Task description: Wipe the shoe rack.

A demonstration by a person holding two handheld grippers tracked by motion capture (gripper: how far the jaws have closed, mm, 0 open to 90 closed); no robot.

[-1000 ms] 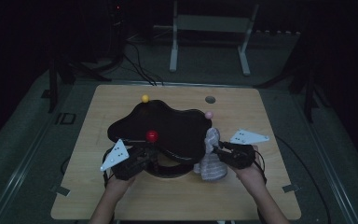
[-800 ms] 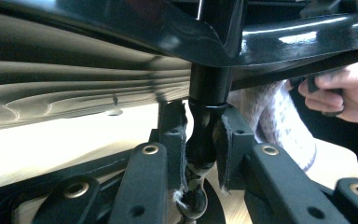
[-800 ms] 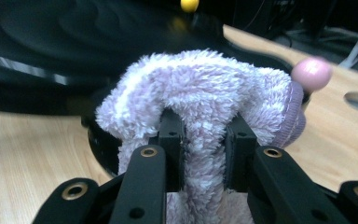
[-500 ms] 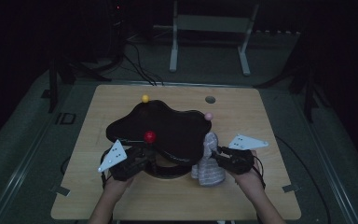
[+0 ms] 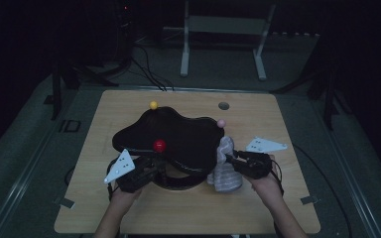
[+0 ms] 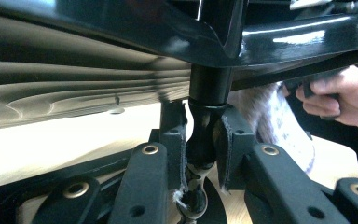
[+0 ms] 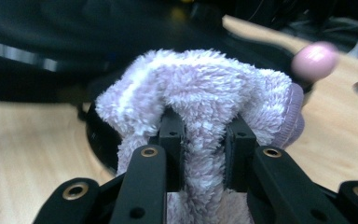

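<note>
Meanwhile, your right gripper [image 5: 229, 159] has its jaws pinched on a fluffy pale-lilac sock [image 5: 224, 171], which stands bunched on the light wooden surface [image 5: 258, 213] just beside a glossy black wavy-edged stand [image 5: 178, 136]. Your left gripper [image 5: 159, 168] clamps its jaws around the stand's black central post [image 6: 205, 126], under the overhanging top. Red [image 5: 159, 145], yellow [image 5: 153, 105] and pink [image 5: 221, 123] balls sit on the stand; the pink one is nearest the sock.
</note>
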